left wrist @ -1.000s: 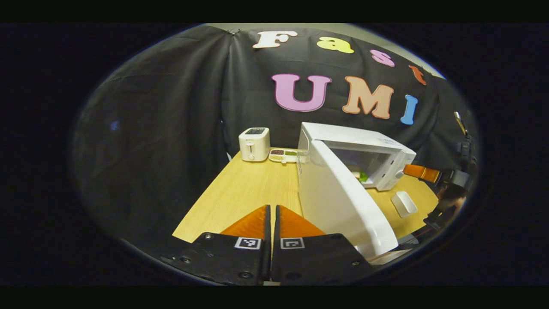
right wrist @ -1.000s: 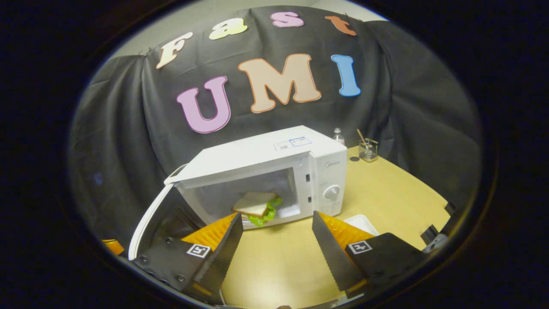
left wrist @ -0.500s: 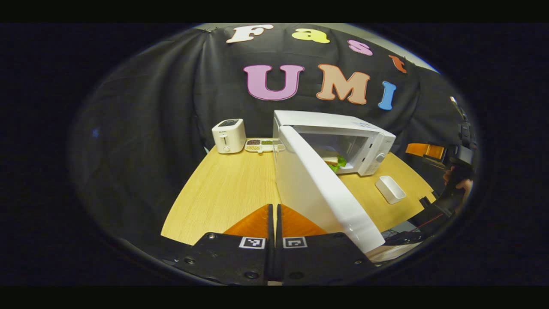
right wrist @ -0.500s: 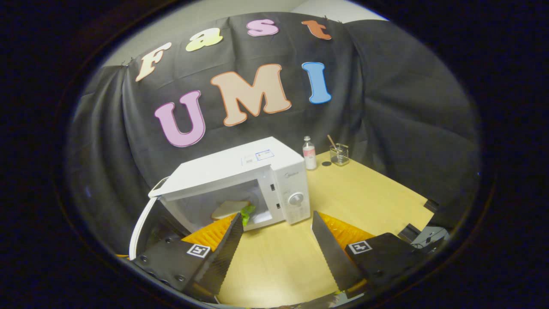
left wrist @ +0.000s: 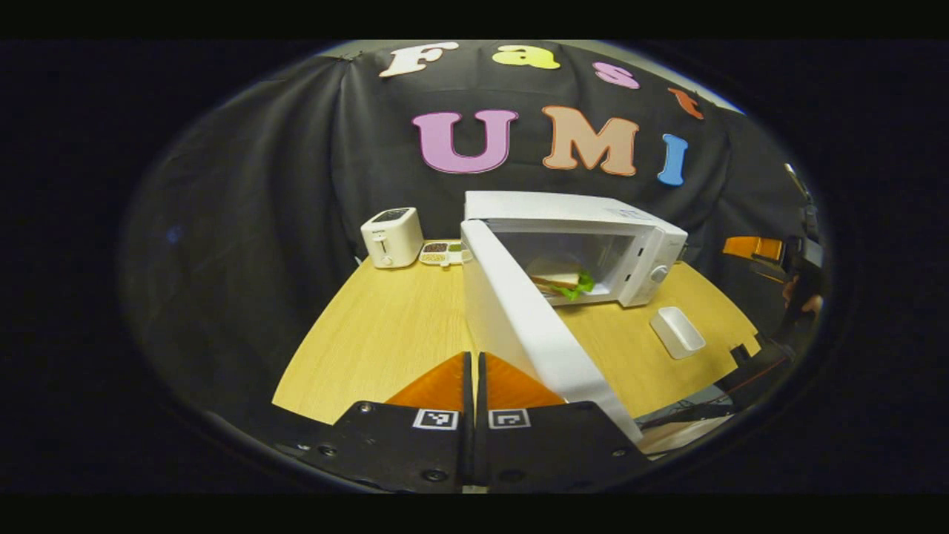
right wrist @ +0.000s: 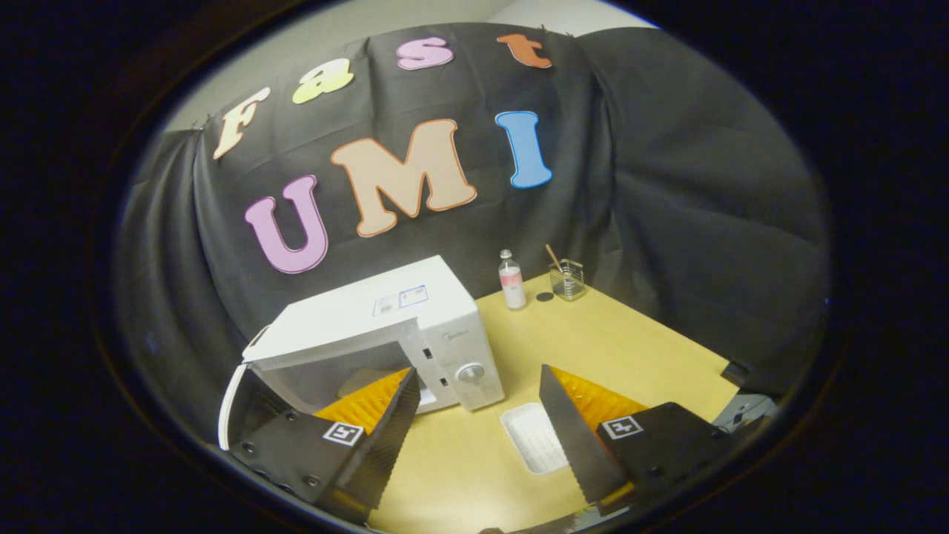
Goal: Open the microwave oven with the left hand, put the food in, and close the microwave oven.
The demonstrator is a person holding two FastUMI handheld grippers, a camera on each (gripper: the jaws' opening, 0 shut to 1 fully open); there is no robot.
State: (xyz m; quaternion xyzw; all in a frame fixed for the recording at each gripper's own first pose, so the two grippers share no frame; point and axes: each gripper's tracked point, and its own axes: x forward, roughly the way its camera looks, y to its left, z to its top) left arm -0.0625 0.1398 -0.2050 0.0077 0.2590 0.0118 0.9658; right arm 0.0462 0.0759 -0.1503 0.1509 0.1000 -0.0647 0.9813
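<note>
The white microwave (left wrist: 630,222) (right wrist: 371,319) stands on the wooden table with its door (left wrist: 526,326) swung wide open toward me. Inside the cavity lies a sandwich (left wrist: 560,282) with green lettuce showing at its edge. My left gripper (left wrist: 474,363) is shut with nothing between its fingers, low over the table just left of the door's outer face. My right gripper (right wrist: 474,386) is open and empty, held back from the front of the microwave. In the left gripper view the right gripper (left wrist: 756,247) also shows at the far right with a hand behind it.
A white toaster (left wrist: 391,237) and a divided snack tray (left wrist: 441,254) sit at the back left. An empty white dish (left wrist: 676,331) (right wrist: 535,437) lies in front of the microwave's control side. A small bottle (right wrist: 511,279) and a glass holder (right wrist: 567,279) stand at the back right.
The right gripper has drawn back and up from the microwave, leaving the sandwich inside. The left gripper's view shifted so the open door lies more to its right; it stays shut.
</note>
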